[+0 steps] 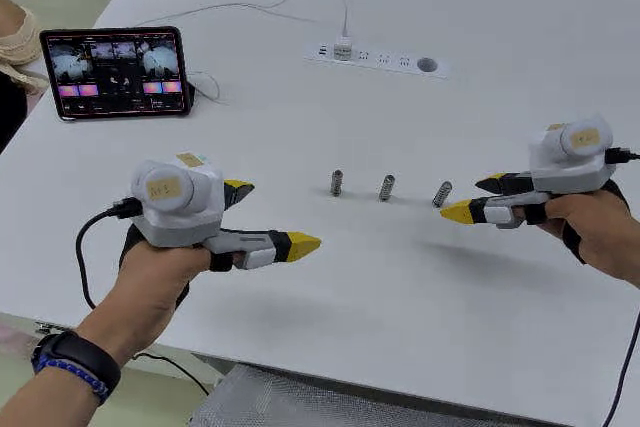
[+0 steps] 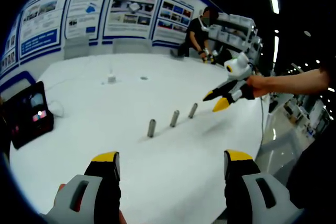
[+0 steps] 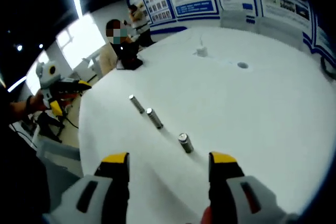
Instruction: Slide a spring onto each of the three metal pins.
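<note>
Three metal pins stand in a row at the middle of the bench (image 1: 400, 287): left pin (image 1: 337, 182), middle pin (image 1: 387, 187) and right pin (image 1: 442, 194). Each seems to have a spring (image 1: 387, 181) coiled round it. The left gripper (image 1: 272, 215) hovers near-left of them, jaws spread and empty. The right gripper (image 1: 472, 198) hangs just right of the right pin, likewise released. A tablet (image 1: 115, 72) and a power strip (image 1: 378, 58) lie farther back.

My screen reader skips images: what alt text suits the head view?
Three metal pins stand in a row on a white table, between the open left gripper and open right gripper. A tablet and power strip lie farther back.
</note>
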Demonstrator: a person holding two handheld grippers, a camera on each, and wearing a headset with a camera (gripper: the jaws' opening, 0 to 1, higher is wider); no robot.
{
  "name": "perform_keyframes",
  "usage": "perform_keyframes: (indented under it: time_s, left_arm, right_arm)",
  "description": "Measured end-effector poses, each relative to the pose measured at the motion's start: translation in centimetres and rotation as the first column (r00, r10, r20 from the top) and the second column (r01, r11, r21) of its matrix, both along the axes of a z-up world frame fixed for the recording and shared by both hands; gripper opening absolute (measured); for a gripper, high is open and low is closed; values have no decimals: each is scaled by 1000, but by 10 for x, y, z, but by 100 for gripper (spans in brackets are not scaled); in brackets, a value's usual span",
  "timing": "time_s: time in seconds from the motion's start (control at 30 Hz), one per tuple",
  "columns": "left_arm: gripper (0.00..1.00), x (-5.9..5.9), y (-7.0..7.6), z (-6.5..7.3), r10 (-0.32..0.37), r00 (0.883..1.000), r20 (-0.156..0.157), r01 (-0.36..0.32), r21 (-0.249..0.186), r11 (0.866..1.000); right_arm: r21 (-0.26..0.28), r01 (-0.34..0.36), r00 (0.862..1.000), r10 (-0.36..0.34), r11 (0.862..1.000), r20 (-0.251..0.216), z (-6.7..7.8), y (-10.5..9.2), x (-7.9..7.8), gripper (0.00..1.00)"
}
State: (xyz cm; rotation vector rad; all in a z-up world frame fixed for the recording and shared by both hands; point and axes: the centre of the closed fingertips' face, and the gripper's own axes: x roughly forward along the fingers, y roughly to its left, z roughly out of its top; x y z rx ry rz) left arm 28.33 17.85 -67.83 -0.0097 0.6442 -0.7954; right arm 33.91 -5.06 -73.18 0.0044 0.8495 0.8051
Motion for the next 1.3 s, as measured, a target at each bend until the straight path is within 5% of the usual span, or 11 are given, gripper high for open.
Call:
perform_keyframes:
  time_s: [0.23, 0.6, 1.3]
  left_arm:
    - [83, 2, -1, 2, 3, 1000, -2, -3, -10, 1000]
    - [83, 6, -4, 2, -8, 1000, -5, 8, -9, 1000]
    - [86, 26, -5, 4, -5, 1000, 5, 5, -27, 1000]
  right_arm:
    - [113, 126, 992, -127, 986, 6, 11, -12, -1, 63]
    - [92, 146, 988, -150, 985, 38, 14, -23, -17, 68]
    - [101, 153, 983, -162, 983, 88, 26, -11, -51, 78]
